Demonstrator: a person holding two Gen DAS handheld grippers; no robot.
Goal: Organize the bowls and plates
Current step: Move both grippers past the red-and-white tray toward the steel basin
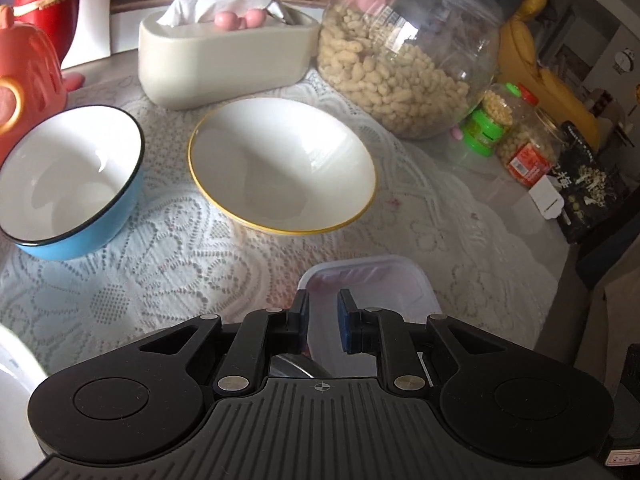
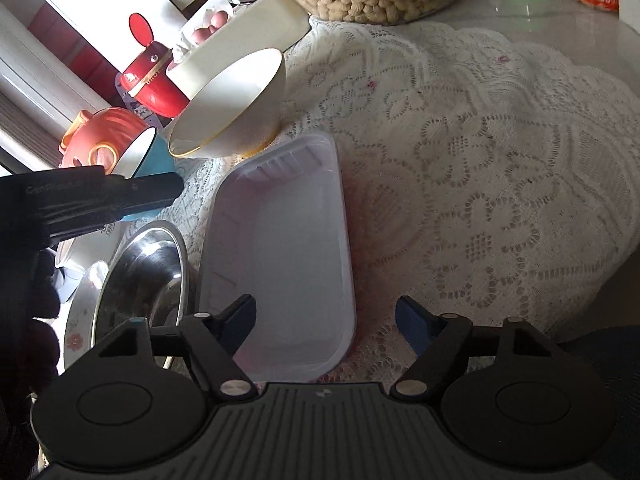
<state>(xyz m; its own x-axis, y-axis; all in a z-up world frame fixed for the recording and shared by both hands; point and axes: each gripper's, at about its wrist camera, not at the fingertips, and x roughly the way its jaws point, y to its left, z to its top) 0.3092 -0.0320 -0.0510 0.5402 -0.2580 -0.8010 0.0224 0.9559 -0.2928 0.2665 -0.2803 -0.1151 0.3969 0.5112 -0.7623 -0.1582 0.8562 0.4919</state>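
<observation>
Left gripper (image 1: 323, 320): fingers nearly together with a slim gap, nothing seen between them; whether they pinch anything cannot be told. Just beyond the tips, a clear plastic tray (image 1: 372, 280), rectangular with rounded corners, on the lace cloth (image 1: 160, 272) of the bench. A steel rim shows under the fingers.

Ahead of the fingers, slightly left: white bowl with yellow rim (image 1: 282, 166), upright, empty. Further left: blue bowl with dark rim (image 1: 70, 182), upright, empty, apart from the yellow-rimmed one with bare lace between. Behind both: cream tissue box (image 1: 228, 64); right of it, a round clear jar of peanuts (image 1: 408, 52), close to the yellow-rimmed bowl's far edge. Open lace lies between fingers and bowls.

Right gripper (image 2: 325, 318): fingers spread wide, empty, over the near end of the plastic tray (image 2: 296, 248). Left of the left finger: steel bowl (image 2: 140, 276), resting on a flowered plate (image 2: 76, 332), its rim beside the tray's long edge. Beyond the tray's far end: yellow-rimmed bowl (image 2: 236, 108), just beside it. Right of the fingers: a wide stretch of lace cloth (image 2: 480, 180) running to the bench edge (image 2: 624, 92).
</observation>
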